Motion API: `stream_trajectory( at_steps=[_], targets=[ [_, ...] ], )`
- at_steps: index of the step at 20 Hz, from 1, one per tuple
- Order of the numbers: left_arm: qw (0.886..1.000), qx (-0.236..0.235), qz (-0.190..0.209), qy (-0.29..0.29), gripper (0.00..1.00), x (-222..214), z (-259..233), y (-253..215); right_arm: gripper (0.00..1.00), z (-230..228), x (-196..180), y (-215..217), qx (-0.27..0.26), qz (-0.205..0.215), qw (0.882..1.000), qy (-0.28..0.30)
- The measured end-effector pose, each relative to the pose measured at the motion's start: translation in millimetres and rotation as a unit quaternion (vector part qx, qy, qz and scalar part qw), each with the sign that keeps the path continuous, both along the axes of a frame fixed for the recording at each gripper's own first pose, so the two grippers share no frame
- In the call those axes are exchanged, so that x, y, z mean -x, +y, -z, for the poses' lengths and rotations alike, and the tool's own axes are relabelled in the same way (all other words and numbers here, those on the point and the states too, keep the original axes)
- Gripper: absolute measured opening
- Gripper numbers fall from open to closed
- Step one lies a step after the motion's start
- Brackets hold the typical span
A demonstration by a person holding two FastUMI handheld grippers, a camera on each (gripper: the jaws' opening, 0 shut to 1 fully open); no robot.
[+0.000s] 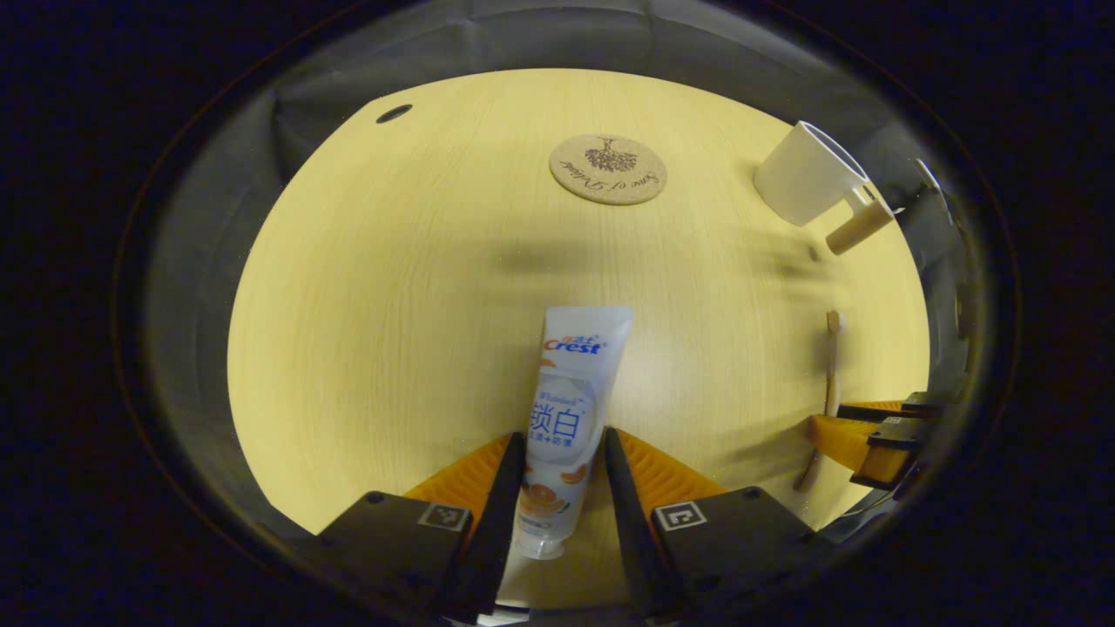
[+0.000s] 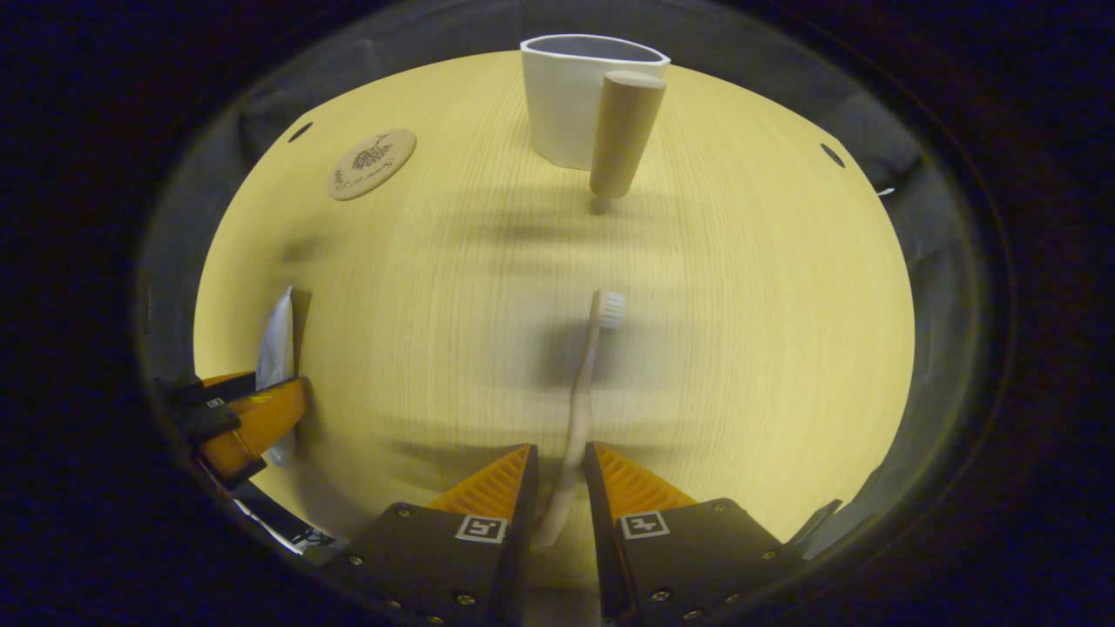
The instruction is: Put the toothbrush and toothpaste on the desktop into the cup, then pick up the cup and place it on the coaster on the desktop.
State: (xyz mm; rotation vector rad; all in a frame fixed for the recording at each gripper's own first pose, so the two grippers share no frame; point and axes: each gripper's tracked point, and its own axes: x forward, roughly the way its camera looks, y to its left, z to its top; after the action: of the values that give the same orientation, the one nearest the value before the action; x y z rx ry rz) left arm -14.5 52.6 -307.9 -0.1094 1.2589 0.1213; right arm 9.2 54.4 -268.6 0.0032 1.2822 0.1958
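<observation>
Left gripper view: your left gripper (image 1: 562, 461) clamps the toothpaste tube (image 1: 571, 409) | right gripper (image 2: 562, 475) pinches the toothbrush (image 2: 582, 401) | cup (image 2: 575, 100) at 12 o'clock, empty | coaster (image 1: 608, 169) bare | both drops remain.

Left gripper view: low over the desktop (image 1: 392, 287), facing the coaster (image 1: 608, 169). Right gripper view: equally low, facing the cup (image 2: 571, 100). Shared by the 2: desktop, coaster, cup.

1. The left gripper (image 1: 564, 488) has two blocky dark housings, each carrying a small square black-and-white marker tag.
2. The right gripper (image 2: 560, 488) has similar housings with square tags and small round screws.
3. Ribbed panels line both pairs of fingers.
</observation>
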Motion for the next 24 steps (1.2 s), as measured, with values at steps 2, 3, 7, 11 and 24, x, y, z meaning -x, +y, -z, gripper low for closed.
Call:
stream_trajectory(
  at_steps=[2,3,7,11,24],
  targets=[
    [1.000,-0.006,0.005,-0.001,0.61,1,-2,3,0.08,-1,1,-4,-0.003,0.013,1.000,0.007],
    [1.000,-0.004,0.000,-0.003,0.53,0,-1,3,0.10,0,3,-5,-0.008,0.012,1.000,0.009],
    [1.000,0.006,0.008,-0.008,0.41,3,-4,-2,0.08,2,8,-5,-0.027,0.005,1.000,0.012],
    [1.000,0.015,0.017,-0.014,0.34,4,-3,-6,0.04,-2,9,-3,-0.028,-0.013,1.000,-0.007],
    [0.995,0.018,0.051,-0.089,0.29,-15,-32,-21,0.04,-54,2,3,-0.078,-0.013,0.990,-0.119]
  ],
)
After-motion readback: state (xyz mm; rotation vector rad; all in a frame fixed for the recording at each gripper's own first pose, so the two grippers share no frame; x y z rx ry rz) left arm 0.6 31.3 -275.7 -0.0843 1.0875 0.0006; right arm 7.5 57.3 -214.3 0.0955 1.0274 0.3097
